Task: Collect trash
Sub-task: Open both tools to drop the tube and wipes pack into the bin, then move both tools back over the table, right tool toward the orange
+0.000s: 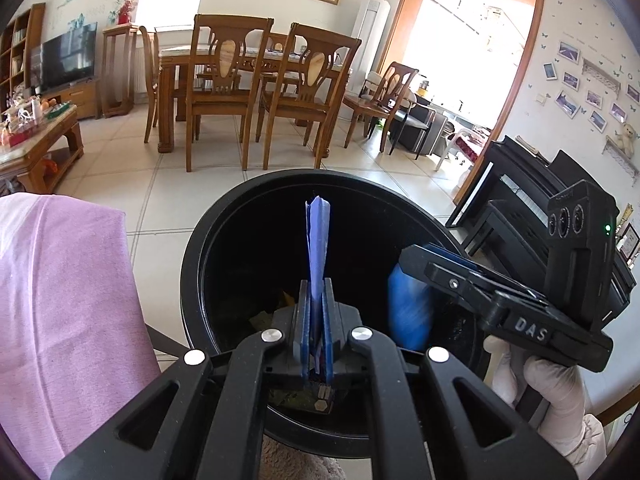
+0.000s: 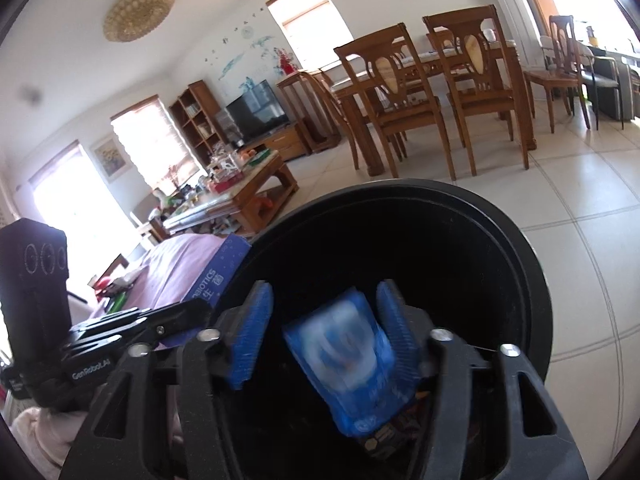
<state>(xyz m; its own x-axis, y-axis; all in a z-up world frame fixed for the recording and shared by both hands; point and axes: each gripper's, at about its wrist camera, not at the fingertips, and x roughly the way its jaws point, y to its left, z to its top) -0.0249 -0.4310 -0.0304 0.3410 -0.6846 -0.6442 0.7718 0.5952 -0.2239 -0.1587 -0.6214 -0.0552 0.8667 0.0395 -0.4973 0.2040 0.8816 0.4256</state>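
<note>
Over black bin (image 2: 500, 240): blurred blue packet (image 2: 352, 360) between spread right claw (image 2: 326, 332) fingers.

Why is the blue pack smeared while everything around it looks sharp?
Right wrist view: blue pack motion-blurred between the open right gripper pads, over the black bin. Left wrist view: same smear; the flat blue box in the left gripper is crisp.

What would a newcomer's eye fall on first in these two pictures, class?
The big black bin fills the lower middle of both views. Over its mouth the left gripper pinches a flattened blue box upright. The right gripper has its jaws spread around a blurred blue packet above the bin.
</note>
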